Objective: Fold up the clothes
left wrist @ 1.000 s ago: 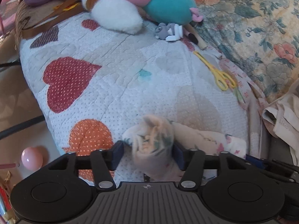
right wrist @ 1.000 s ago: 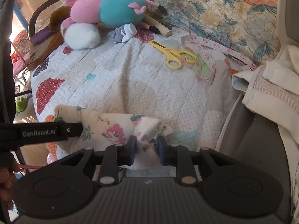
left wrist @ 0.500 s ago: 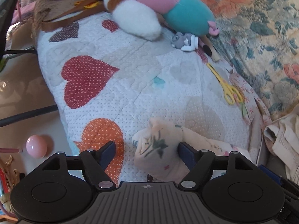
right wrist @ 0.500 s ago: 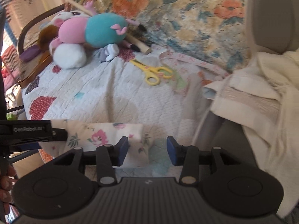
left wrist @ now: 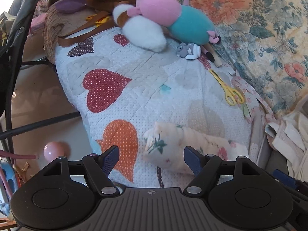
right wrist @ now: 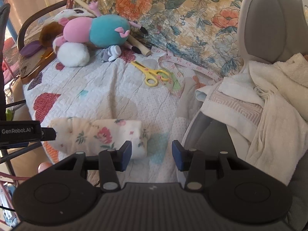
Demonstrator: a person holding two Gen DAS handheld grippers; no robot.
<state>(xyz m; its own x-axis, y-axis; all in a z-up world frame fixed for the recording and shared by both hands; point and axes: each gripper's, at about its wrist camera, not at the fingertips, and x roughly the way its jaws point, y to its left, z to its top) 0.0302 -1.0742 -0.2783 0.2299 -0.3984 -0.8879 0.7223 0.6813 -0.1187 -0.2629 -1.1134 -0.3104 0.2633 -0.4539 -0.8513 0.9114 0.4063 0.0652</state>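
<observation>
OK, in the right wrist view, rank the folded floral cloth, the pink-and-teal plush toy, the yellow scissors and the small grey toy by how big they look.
1. Folded floral cloth, though it lies nearest the camera.
2. Pink-and-teal plush toy.
3. Yellow scissors.
4. Small grey toy, close to the scissors in size.

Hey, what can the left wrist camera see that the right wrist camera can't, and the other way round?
Only the left wrist view shows the whole orange heart patch and the whole pink ball below the quilt's edge.

Only the right wrist view shows the grey seat back and the full pile of cream towels, plus the left tool's tip from the side.

Both show the folded floral garment lying released on the heart quilt, the yellow scissors, the tape measure and the pink-and-teal plush. The left tool and right tool are open.
</observation>
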